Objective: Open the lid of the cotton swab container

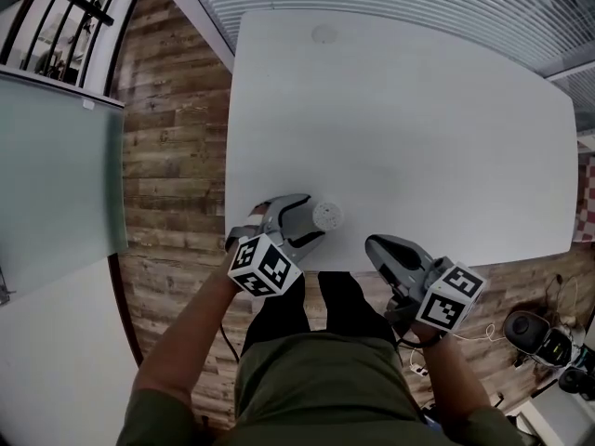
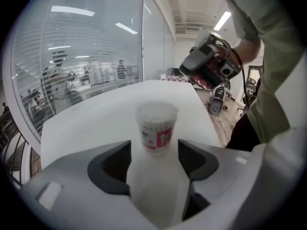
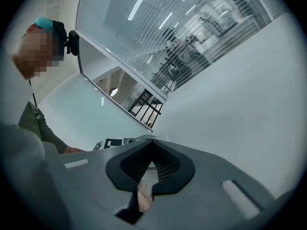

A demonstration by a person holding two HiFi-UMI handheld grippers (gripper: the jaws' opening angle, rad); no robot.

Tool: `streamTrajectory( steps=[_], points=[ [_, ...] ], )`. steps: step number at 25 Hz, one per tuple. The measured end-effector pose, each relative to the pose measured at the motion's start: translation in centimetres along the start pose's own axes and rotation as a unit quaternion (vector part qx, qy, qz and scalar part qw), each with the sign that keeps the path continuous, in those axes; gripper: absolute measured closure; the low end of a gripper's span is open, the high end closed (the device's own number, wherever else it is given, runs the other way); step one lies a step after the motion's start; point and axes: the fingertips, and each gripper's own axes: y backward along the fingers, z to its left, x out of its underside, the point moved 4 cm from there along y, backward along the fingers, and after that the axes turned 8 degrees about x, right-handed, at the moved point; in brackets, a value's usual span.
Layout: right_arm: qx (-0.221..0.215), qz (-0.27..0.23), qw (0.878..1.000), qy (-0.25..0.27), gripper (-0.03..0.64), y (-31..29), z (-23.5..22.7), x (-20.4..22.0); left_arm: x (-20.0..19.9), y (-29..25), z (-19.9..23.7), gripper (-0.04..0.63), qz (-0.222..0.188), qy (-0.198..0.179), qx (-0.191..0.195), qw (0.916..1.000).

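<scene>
The cotton swab container (image 1: 327,216) is a small clear tub with a pink label. It stands upright near the front edge of the white table (image 1: 418,137), with its lid on. My left gripper (image 1: 309,219) is open, one fingertip on each side of the tub. In the left gripper view the container (image 2: 157,127) sits just past the dark pads (image 2: 111,164), and neither pad touches it. My right gripper (image 1: 375,246) is shut and empty at the table's front edge, to the right of the tub. The right gripper view shows its jaws (image 3: 152,150) pressed together.
The table's front edge (image 1: 353,269) runs just below both grippers, and the person's legs are under it. Wooden floor (image 1: 177,156) lies to the left, beside a glass partition (image 1: 56,175). Cables and dark gear (image 1: 539,337) lie on the floor at the right.
</scene>
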Motion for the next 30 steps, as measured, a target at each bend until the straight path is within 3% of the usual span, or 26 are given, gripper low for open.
streamTrajectory(
  steps=[11, 30],
  points=[
    [0.012, -0.004, 1.000, -0.014, 0.607, 0.7, -0.7, 0.6, -0.8, -1.6, 0.2, 0.302, 0.022, -0.022, 0.022, 0.9993],
    [0.017, -0.003, 1.000, -0.012, 0.607, 1.5, -0.7, 0.8, -1.1, -2.7, 0.4, 0.325, 0.036, 0.003, 0.032, 0.9989]
  ],
)
